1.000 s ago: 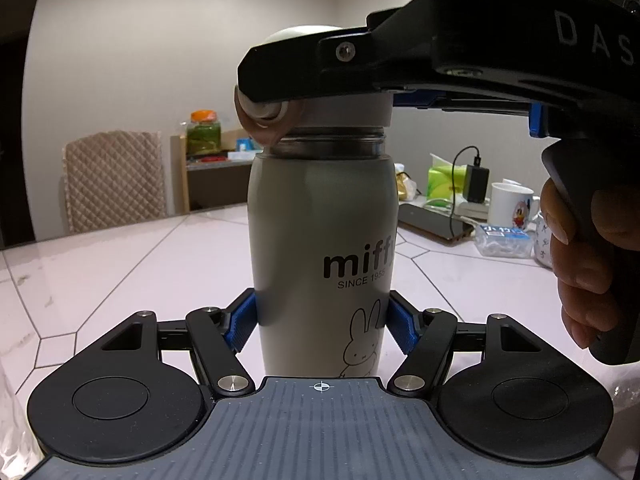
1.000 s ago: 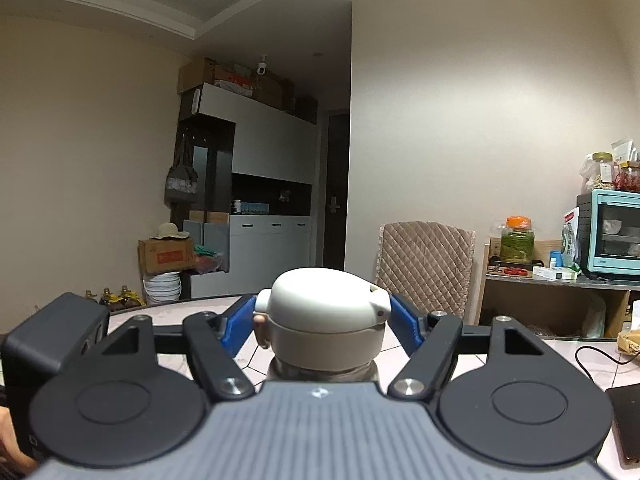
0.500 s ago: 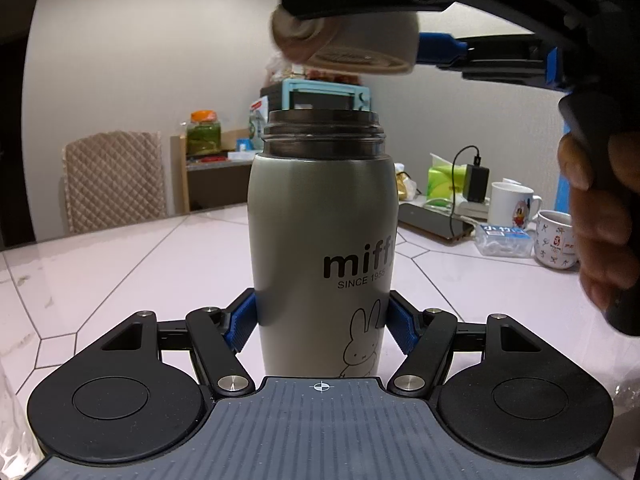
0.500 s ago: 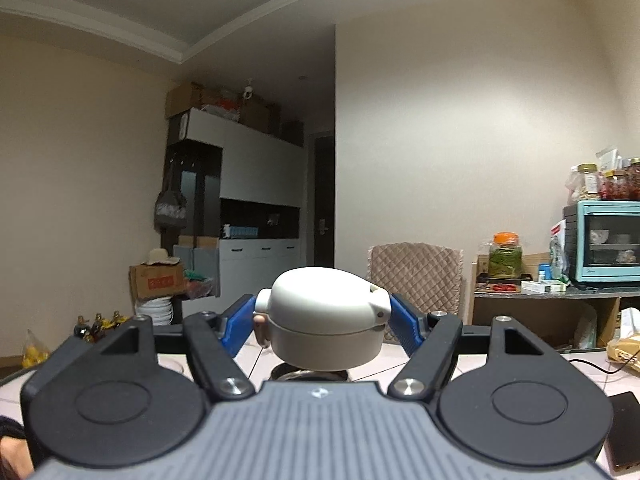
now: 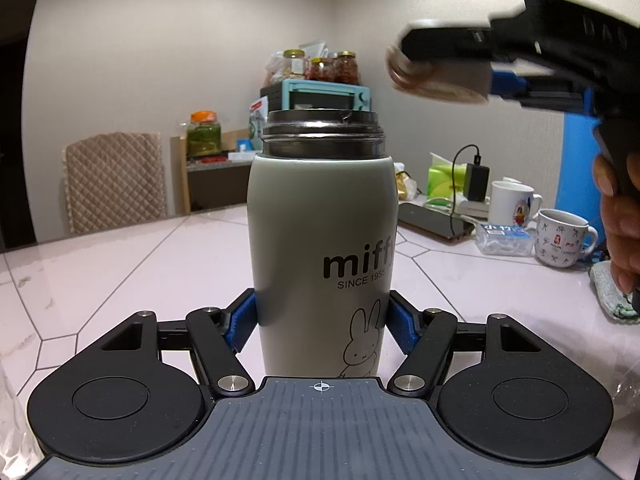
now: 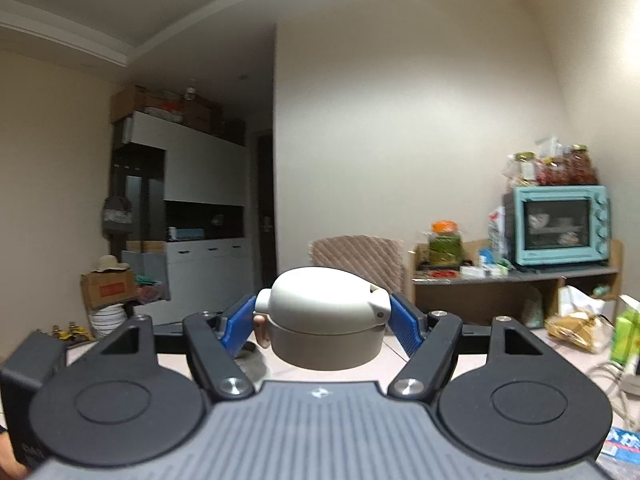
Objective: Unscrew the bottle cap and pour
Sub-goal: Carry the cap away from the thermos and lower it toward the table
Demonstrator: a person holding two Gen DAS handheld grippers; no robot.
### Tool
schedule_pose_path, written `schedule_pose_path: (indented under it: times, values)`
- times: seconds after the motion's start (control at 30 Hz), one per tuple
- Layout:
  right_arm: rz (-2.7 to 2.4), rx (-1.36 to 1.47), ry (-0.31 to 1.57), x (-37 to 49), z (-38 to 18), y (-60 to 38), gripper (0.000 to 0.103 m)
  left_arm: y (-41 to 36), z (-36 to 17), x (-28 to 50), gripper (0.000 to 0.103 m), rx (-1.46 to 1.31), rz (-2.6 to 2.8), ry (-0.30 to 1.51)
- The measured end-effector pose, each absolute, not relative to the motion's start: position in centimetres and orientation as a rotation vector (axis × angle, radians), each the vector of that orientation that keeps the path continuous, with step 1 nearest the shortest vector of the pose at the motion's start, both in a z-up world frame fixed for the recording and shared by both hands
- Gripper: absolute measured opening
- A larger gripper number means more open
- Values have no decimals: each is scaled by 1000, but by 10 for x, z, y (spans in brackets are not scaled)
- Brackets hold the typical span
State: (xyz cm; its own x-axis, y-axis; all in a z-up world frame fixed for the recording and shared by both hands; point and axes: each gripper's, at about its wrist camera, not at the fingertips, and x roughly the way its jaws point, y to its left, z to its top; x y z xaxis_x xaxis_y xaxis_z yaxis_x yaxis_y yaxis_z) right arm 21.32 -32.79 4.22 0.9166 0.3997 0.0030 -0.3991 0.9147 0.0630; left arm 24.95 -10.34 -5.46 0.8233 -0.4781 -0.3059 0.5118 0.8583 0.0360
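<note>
A grey "miffy" bottle [image 5: 320,248] stands upright on the pale tiled table [image 5: 120,264], its steel threaded mouth [image 5: 322,126] uncovered. My left gripper [image 5: 322,326] is shut on the bottle's lower body, blue pads pressing both sides. The white-and-grey cap [image 6: 324,322] hangs in the air, gripped by my right gripper [image 6: 322,324] between its blue pads. In the left wrist view that cap [image 5: 440,80] appears blurred, up and to the right of the bottle's mouth, with the right gripper [image 5: 448,76] around it and a hand [image 5: 620,224] on its handle.
Two mugs [image 5: 560,236], a small plastic box [image 5: 504,238], a phone [image 5: 434,222] and a charger cable sit at the table's right. A quilted chair [image 5: 114,180] stands behind the table. A shelf holds a teal oven [image 6: 558,224] and jars.
The right gripper lifted the cap off the bottle and carried it up and to the right, clear of the mouth. The left gripper and the bottle stayed put.
</note>
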Motion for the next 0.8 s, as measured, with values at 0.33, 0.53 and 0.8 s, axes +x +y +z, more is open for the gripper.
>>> schedule_pose_path:
  times: [0.33,0.53,0.8]
  values:
    - [313,73,142,221,4,-336,73,-105,-55,249,72,119,-528,293]
    - [259,53,230,232,-14,-332,73,-105,-54,249,72,120,-527,293]
    - [236,37,298,245,-27,-329,73,-106,-54,248,72,121,-527,293]
